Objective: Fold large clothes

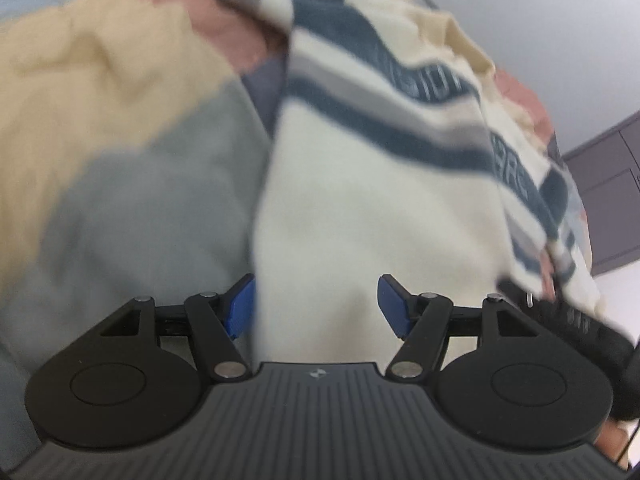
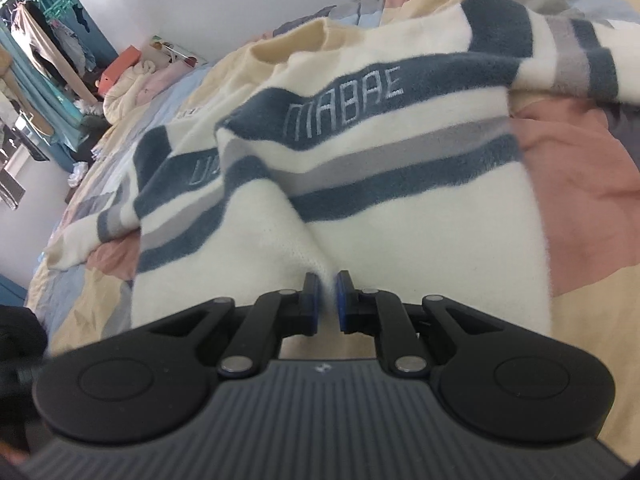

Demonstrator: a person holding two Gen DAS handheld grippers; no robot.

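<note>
The left gripper (image 1: 316, 304) hangs spread wide over the cream sweater (image 1: 360, 184), nothing pinched; that view is smeared, so the lettering on the navy band toward two o'clock is unreadable, and a dark shape at four o'clock is probably the other tool. The sweater lies rumpled on a patchwork quilt (image 1: 100, 92). The right gripper (image 2: 329, 300) is pressed nearly together on a ridge of the sweater's cream hem, which hides the fabric's edge. A cluttered clothes rack (image 2: 36, 40) sits at ten o'clock, cut off.
</note>
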